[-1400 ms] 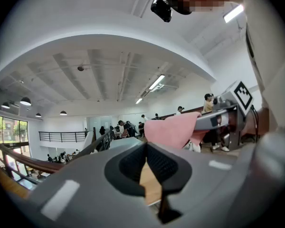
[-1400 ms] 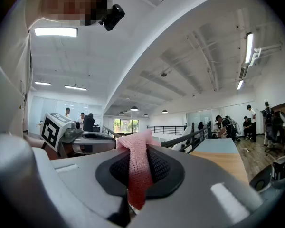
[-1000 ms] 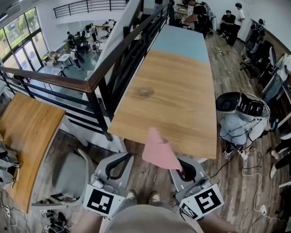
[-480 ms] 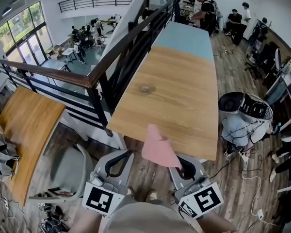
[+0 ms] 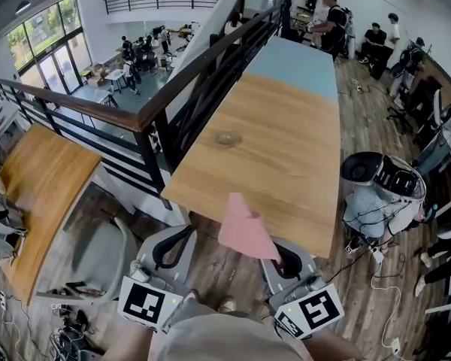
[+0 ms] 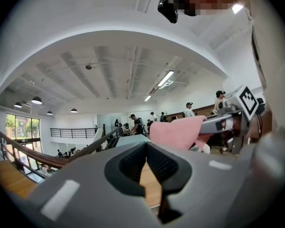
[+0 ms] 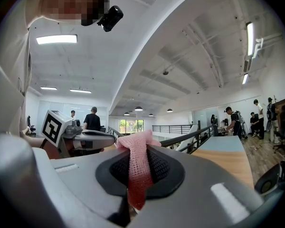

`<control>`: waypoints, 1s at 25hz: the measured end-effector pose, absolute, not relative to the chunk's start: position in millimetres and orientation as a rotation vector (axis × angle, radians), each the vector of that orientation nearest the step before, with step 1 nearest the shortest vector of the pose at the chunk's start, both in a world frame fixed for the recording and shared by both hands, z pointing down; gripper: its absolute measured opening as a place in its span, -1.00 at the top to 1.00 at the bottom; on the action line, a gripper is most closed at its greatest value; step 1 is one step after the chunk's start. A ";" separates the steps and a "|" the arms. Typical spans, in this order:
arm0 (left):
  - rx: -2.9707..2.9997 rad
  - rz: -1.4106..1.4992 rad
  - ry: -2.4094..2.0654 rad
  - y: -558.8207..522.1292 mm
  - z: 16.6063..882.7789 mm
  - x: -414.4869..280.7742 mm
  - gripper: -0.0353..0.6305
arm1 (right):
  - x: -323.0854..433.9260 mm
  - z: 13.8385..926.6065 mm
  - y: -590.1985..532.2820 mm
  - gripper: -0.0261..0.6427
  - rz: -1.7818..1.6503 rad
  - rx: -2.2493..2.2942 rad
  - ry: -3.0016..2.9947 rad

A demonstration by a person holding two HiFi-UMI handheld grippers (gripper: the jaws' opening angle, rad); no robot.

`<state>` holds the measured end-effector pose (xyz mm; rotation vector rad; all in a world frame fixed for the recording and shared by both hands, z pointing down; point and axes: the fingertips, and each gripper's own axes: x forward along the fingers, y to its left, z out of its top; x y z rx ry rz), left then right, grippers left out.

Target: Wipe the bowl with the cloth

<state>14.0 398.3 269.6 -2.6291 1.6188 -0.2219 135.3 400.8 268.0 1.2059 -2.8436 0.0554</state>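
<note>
Versus a second back: left marker cube [image 5: 145, 304] lower in the head view and slid toward the left edge; right marker cube [image 5: 313, 310] barely shifted; background drifted a little across the frame; no change in the grip or in the fold of the cloth [image 5: 244, 228].

Clamped tight on the cloth: right gripper [image 5: 286, 260]; pinched by its lower end between the pads, the rest standing up as a pink peak over the near edge of the wooden table [image 5: 270, 141]; same story in the right gripper view, knit strip squeezed between the jaws.

Pressed together on nothing: left gripper [image 5: 182, 238]; only table wood seen through the slit behind the tips; held beside the other one, apart from the cloth.

Meaning for the task, as a judgement: carry or approach only; wiping not begun; no bowl in any view; table top bare except a dark round mark [image 5: 227, 139], too small to tell more; probably a bowl to be found before any wipe.

Counts:
- grippers 2
- marker cubes 2
- cloth 1
- bowls 0 in view
- long table ahead 1
- smaller wooden desk [image 5: 41, 194] at left 1
- grey chair [image 5: 98, 258] 1
- background people several, too small to count
</note>
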 end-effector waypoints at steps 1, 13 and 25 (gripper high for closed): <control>-2.623 -0.228 1.617 397.9 271.1 17.1 0.89 | 138.3 269.6 399.6 0.88 0.053 1.203 -2.844; -2.637 -0.233 1.590 390.5 279.4 55.5 0.89 | 155.2 276.8 383.2 0.88 0.076 1.172 -2.876; -2.655 -0.220 1.565 319.1 301.9 30.4 0.89 | 125.7 298.0 313.4 0.88 0.075 1.193 -2.845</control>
